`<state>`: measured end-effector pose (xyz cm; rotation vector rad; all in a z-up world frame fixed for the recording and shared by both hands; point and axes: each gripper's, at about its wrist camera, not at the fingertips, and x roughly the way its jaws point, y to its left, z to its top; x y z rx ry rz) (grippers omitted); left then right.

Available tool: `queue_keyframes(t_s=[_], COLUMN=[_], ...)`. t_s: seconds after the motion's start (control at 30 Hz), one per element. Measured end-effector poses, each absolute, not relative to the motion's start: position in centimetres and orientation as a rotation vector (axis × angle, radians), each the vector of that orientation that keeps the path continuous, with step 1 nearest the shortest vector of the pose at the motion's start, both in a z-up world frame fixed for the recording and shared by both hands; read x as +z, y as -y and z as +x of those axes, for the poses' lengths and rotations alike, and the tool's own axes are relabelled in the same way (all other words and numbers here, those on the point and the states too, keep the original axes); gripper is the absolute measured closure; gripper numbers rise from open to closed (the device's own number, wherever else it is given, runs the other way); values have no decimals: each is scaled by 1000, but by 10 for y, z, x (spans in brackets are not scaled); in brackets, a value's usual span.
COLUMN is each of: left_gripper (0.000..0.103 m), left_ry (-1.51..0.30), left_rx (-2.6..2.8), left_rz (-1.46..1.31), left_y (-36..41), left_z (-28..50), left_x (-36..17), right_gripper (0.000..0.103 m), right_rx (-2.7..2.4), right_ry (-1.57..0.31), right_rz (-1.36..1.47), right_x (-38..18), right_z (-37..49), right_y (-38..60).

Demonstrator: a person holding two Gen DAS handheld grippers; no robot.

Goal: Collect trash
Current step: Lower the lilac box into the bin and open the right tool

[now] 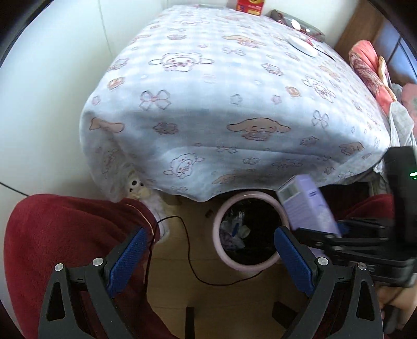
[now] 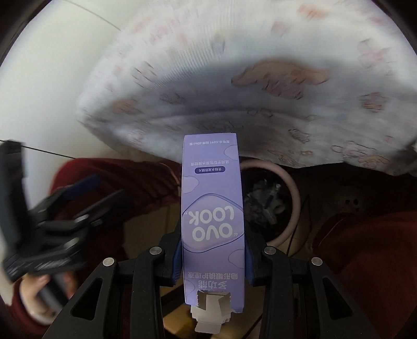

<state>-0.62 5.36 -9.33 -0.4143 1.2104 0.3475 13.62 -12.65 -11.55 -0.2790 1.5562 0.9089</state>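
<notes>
Blue-padded fingers of the left tool point(image 1: 208, 250) stand wide apart in the foreground with nothing between them, pointing steeply down at the wooden floor point(image 1: 182, 263). Just beyond them sits a round bin with a pink rim point(image 1: 217, 234) and a black liner, already holding crumpled wrappers and bits of paper. A thin black cable point(image 1: 187, 250) loops across the floor beside the bin.

To the right, the right tool point(image 2: 212, 250) is closed on a tall purple carton point(image 2: 212, 208), its pads pressing both long sides near the torn, opened end. The carton reads "OVO LOOK" upside down, with its far end reaching toward the bin's rim point(image 2: 293, 187). From the left tool's view the same carton point(image 1: 305, 206) hangs tilted above the right side of the bin's mouth, not touching it.

Behind the bin the front edge of a bench hangs down, draped in a pale blue cloth printed with cartoon animals point(image 1: 221, 104). At its far end lie a red box point(image 1: 250, 6) and a white round lid point(image 1: 303, 47). A person's dark red sleeves or lap point(image 1: 65, 234) fill the lower left, and a bare hand point(image 2: 34, 294) grips the left tool's handle.
</notes>
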Motion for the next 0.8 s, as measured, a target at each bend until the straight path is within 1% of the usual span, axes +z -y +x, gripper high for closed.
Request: queue_keyframes(t_s=[0.23, 0.37, 0.43, 0.47, 0.5, 0.53, 0.57, 0.67, 0.8], left_gripper=[5, 5, 5, 5, 5, 5, 5, 5, 5], left_ry=[-1216, -1216, -1218, -1220, -1220, -1221, -1220, -1217, -1207], left_rx=[363, 362, 361, 360, 359, 358, 357, 356, 355], left_rz=[-448, -456, -458, -458, -457, -454, -453, -452, -458], left_y=[-61, -62, -63, -63, -63, -62, -62, -62, -62], left_z=[-8, -8, -7, -7, -7, -7, -7, -7, -9], left_x=[-100, -99, -100, -101, -101, -101, -100, -102, -100], right_gripper=[67, 67, 65, 56, 33, 22, 13, 13, 13], right_rx=[849, 848, 854, 854, 845, 838, 827, 806, 769], right_ry=[-1597, -1586, -1572, -1563, -1545, -1535, -1523, -1514, -1547], right_rz=[-424, -438, -433, -436, -446, -452, -455, -440, -393], right_x=[-161, -169, -169, -167, -164, -163, -160, -155, -155], right_z=[134, 135, 132, 135, 134, 135, 135, 142, 148], right_y=[99, 92, 92, 92, 92, 91, 91, 92, 98])
